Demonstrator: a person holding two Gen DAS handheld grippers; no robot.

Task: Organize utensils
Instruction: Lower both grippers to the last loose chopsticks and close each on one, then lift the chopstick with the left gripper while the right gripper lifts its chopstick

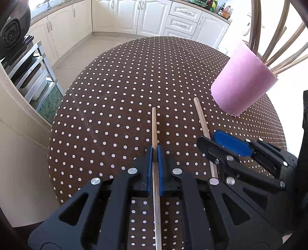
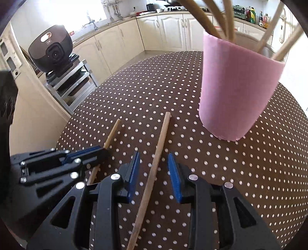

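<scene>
Two wooden chopsticks lie side by side on the dotted tablecloth. My left gripper [image 1: 155, 151] is shut on the left chopstick [image 1: 154, 127], its blue pads pressing both sides of it. In the right wrist view that gripper [image 2: 105, 150] shows at the left, clamped on the same stick [image 2: 113, 131]. My right gripper [image 2: 153, 154] is open and straddles the right chopstick [image 2: 163, 130], with gaps between the stick and both pads. From the left wrist view the right gripper [image 1: 209, 137] sits over that chopstick [image 1: 201, 117]. A pink cup [image 1: 242, 82] [image 2: 236, 86] holding several wooden sticks stands just beyond, to the right.
The round table [image 1: 115, 96] has a brown cloth with white dots, and its edge curves away on the left. A metal rack with a black appliance [image 2: 52, 52] stands on the floor to the left. Cream kitchen cabinets [image 1: 134, 15] line the far wall.
</scene>
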